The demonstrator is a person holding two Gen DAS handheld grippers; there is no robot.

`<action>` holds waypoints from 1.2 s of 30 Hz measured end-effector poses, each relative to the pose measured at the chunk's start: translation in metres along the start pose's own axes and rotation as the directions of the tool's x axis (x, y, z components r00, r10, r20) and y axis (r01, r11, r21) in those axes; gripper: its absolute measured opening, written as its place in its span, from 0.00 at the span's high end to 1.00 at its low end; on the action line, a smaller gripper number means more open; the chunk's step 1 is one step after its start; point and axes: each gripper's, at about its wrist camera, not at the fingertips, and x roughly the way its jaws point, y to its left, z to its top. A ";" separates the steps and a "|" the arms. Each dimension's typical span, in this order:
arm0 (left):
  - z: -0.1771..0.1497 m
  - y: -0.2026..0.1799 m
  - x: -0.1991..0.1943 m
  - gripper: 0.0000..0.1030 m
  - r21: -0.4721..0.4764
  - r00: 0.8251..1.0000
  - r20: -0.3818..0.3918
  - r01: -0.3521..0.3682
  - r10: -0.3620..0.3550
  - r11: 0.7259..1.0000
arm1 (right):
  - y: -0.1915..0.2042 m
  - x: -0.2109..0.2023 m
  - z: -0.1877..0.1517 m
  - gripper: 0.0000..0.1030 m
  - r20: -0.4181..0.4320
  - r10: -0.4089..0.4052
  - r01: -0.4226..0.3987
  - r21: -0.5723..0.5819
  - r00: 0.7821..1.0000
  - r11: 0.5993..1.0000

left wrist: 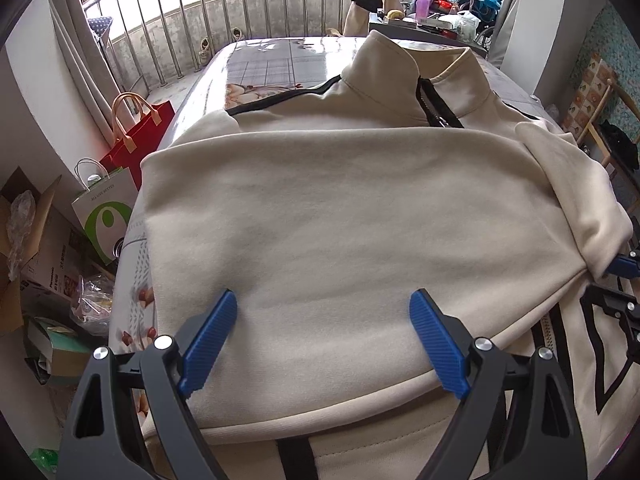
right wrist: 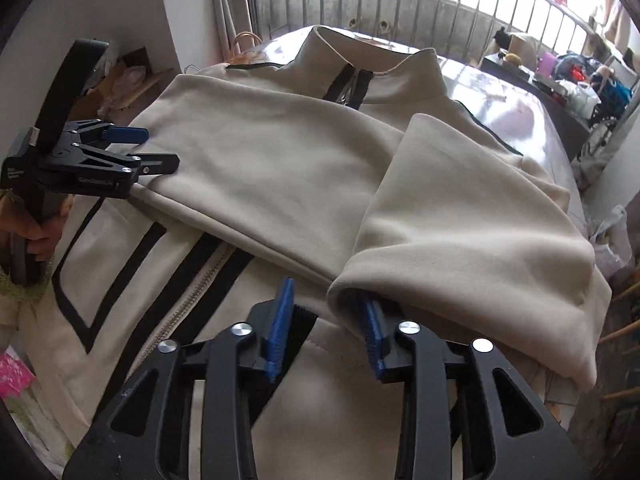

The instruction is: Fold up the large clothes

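The beige jacket (left wrist: 340, 220) is lying front-up on the glossy table (left wrist: 272, 64), sleeves folded across its chest; your left gripper (left wrist: 323, 320) is hovering over the sleeve with jaws spread wide, gripping nothing; your right gripper (right wrist: 326, 320) is gaping open too, one finger (right wrist: 370, 320) tucking under the right cuff (right wrist: 460, 280).

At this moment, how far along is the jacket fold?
Done: both sleeves lie folded across the beige jacket. In hand: nothing; the left hand-held gripper is open over the folded sleeve and the right hand-held gripper is open at the cuff. Left: the zippered lower half remains unfolded.
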 end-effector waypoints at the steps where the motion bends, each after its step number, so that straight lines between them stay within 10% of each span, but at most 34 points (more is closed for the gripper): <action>1: 0.000 0.000 0.000 0.16 0.001 1.000 0.004 0.002 -0.002 1.000 | -0.003 -0.007 -0.002 0.44 0.001 0.025 -0.025 0.026 1.000 0.999; 9: -0.004 0.002 0.000 0.14 0.013 0.999 0.033 0.011 -0.011 1.000 | -0.060 -0.078 -0.031 0.40 0.110 0.166 -0.194 0.339 0.980 0.921; 17: -0.004 0.001 0.002 0.10 0.008 0.999 0.036 0.011 -0.012 1.000 | -0.194 -0.082 -0.097 0.40 0.211 0.088 -0.227 0.856 0.974 0.464; 22: -0.005 0.001 0.002 0.08 0.008 0.999 0.039 0.013 -0.014 1.000 | -0.224 -0.049 -0.107 0.53 0.195 0.057 -0.203 0.929 0.979 0.309; 25: -0.006 0.001 0.001 0.08 0.008 0.999 0.045 0.015 -0.015 1.000 | -0.229 -0.043 -0.103 0.81 0.178 0.000 -0.169 0.935 0.984 0.312; 29: -0.007 0.001 -0.001 0.08 0.006 0.999 0.049 0.020 -0.020 1.000 | -0.231 -0.055 -0.104 0.93 0.186 -0.047 -0.159 0.926 0.981 0.343; 36: -0.006 0.009 -0.027 0.09 -0.030 0.991 0.122 0.060 -0.056 0.998 | -0.181 -0.134 -0.013 0.94 0.371 -0.193 -0.158 0.731 0.908 0.664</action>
